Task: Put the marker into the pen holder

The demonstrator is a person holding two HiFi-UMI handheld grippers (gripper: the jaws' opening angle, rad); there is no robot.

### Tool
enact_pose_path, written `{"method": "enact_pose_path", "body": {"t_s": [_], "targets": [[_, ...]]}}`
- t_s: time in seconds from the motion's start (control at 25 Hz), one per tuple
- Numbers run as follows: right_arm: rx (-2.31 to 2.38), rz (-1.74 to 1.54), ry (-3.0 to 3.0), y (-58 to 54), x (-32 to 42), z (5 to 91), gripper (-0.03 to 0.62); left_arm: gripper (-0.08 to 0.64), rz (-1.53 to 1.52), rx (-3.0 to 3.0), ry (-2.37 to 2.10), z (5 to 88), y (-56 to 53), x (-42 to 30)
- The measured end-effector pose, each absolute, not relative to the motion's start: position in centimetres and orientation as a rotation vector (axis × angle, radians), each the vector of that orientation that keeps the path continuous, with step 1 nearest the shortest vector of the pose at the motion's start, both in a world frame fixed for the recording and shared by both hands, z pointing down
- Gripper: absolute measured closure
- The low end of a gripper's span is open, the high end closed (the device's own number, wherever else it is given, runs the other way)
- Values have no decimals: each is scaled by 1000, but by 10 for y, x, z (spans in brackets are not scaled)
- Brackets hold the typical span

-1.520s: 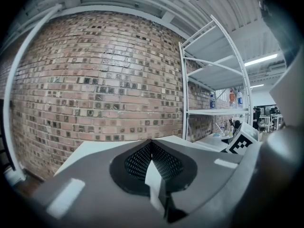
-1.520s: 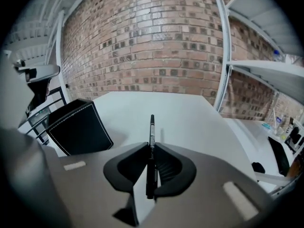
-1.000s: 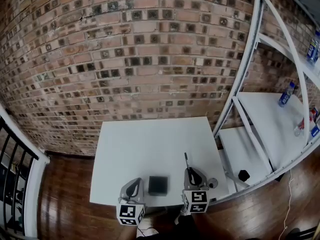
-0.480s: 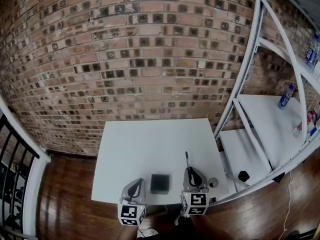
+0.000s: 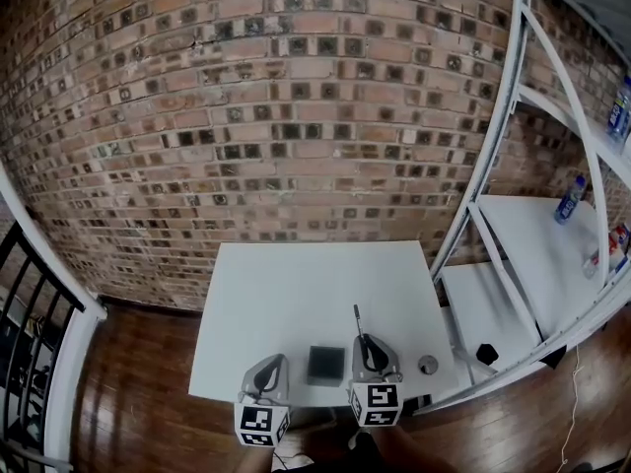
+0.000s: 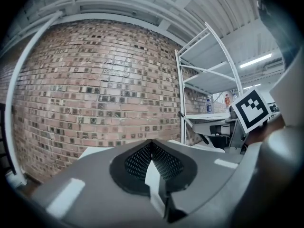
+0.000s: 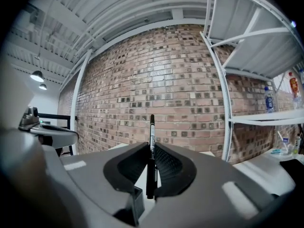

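Note:
The black marker (image 5: 357, 319) stands out forward from my right gripper (image 5: 363, 341), which is shut on it over the white table's (image 5: 296, 284) near edge. In the right gripper view the marker (image 7: 151, 141) is pinched between the jaws, tip up. The pen holder (image 5: 325, 365), a small black square box, stands on the table just left of the right gripper. My left gripper (image 5: 268, 363) hovers left of the holder. In its own view the left gripper (image 6: 151, 144) is shut with nothing in it.
A small round grey thing (image 5: 427, 365) lies on the table right of the right gripper. A white metal shelf rack (image 5: 493, 205) stands to the right, with bottles (image 5: 570, 199) on it and a black object (image 5: 485, 353) on its low shelf. A brick wall (image 5: 296, 116) is behind the table.
My right gripper with the marker has shifted left, closer to the pen holder. The head view has moved a little. The left gripper has stayed about where it was.

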State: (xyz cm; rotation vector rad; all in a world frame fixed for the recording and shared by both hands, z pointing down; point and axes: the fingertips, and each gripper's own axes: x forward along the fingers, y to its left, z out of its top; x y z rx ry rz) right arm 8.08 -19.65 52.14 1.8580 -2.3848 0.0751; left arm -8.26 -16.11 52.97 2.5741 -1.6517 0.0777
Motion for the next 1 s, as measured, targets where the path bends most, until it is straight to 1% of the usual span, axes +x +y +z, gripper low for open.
{"method": "enact_pose_path", "body": {"t_s": [0.2,0.44,0.6,0.84,1.0], "targets": [[1781,71,-2436,-201,45,525,548,546,86,2537,-1706,530,-159,-107],[1738,77,-2466,-206,24,532,548,546,79,2514,-1746,532,-161,-126],[1726,89,-2461,-206,18,538,548,547,92,2515,-1757,533,-163,-134],[1682,171,-2407,-204,20,575,541,548,87,2511,-1739,536,-167,-138],[1691,165,-2394,-201,28,577,535,546,83,2506,-1724,537,-169,-137]]}}
